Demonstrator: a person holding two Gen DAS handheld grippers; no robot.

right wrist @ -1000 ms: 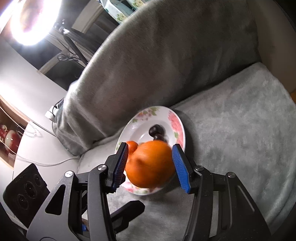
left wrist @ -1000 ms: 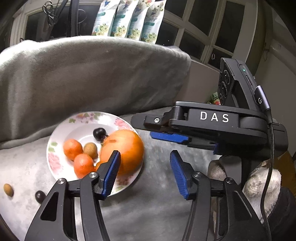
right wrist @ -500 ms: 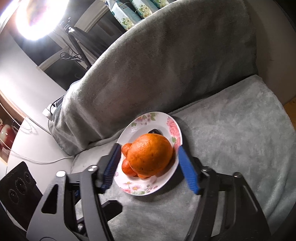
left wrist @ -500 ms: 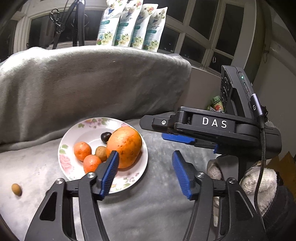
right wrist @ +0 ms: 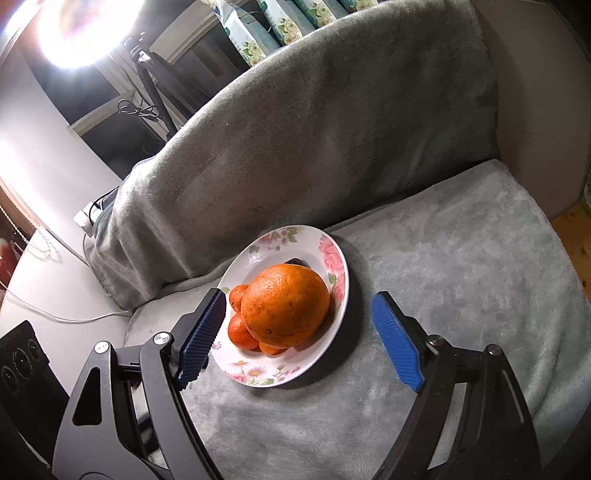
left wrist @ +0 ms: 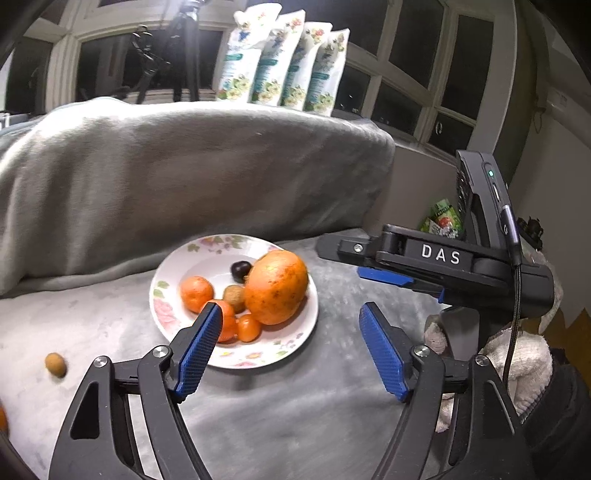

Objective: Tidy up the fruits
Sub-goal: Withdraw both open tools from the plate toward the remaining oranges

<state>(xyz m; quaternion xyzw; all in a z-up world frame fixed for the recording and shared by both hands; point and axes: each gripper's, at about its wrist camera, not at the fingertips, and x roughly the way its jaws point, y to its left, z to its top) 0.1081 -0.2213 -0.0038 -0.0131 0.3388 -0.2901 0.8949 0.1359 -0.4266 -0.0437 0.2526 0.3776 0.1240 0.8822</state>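
Observation:
A white floral plate (left wrist: 280,349) sits on the grey blanket. It holds a large orange (left wrist: 276,286), several small tangerines (left wrist: 196,293), a brown longan (left wrist: 234,294) and a dark round fruit (left wrist: 241,269). A loose longan (left wrist: 55,364) lies on the blanket to the left. My left gripper (left wrist: 291,345) is open and empty, near the plate's front right. My right gripper (right wrist: 301,338) is open and empty, with the plate (right wrist: 338,291) and the large orange (right wrist: 286,304) just beyond its fingers. The right gripper's side shows at the right of the left wrist view (left wrist: 384,277).
The blanket-covered sofa backrest (left wrist: 184,166) rises behind the plate. Floral pouches (left wrist: 284,66) stand on the window sill. A tripod (right wrist: 155,85) and a bright lamp (right wrist: 85,29) are at the far left. The sofa edge and wooden floor (right wrist: 576,229) lie to the right.
The right gripper has opened, let go of the large orange onto the plate and drawn back. The left gripper has also pulled back and up from the plate.

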